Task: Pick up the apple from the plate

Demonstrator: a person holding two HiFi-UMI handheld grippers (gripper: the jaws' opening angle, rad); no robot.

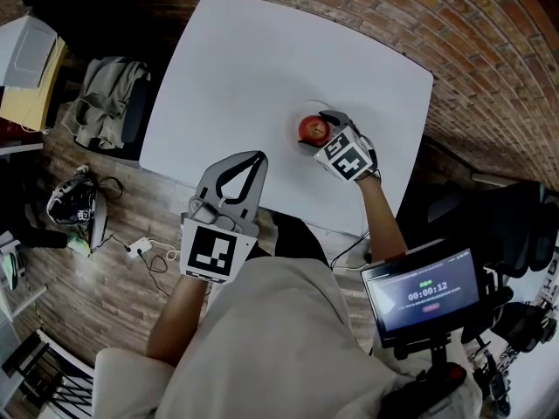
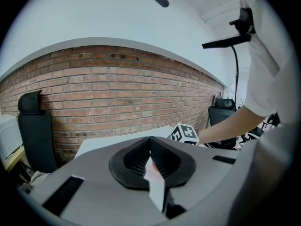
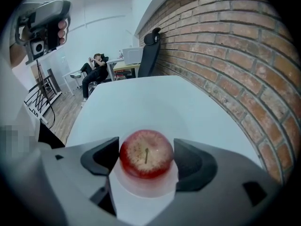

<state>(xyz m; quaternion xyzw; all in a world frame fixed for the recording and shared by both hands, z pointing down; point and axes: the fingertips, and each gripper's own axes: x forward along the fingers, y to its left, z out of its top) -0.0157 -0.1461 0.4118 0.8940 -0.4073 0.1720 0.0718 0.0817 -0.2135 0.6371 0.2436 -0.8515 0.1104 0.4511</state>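
A red apple (image 3: 146, 153) sits stem up on a small white plate (image 3: 146, 187), on the right part of the white table (image 1: 253, 68). My right gripper (image 3: 146, 157) is open and straddles it, one dark pad close on each side; the apple (image 1: 313, 129) still rests on the plate. In the head view the right gripper (image 1: 321, 135) reaches the fruit from the near right. My left gripper (image 1: 247, 159) is held over the table's near edge, well left of the plate. Its pads meet at the tips, holding nothing, as the left gripper view (image 2: 150, 147) shows.
A brick wall (image 3: 244, 55) runs close along the table's far and right side. A screen on a stand (image 1: 422, 297) is at the near right. An office chair with clothes (image 1: 109, 103) and cables on the wood floor lie to the left.
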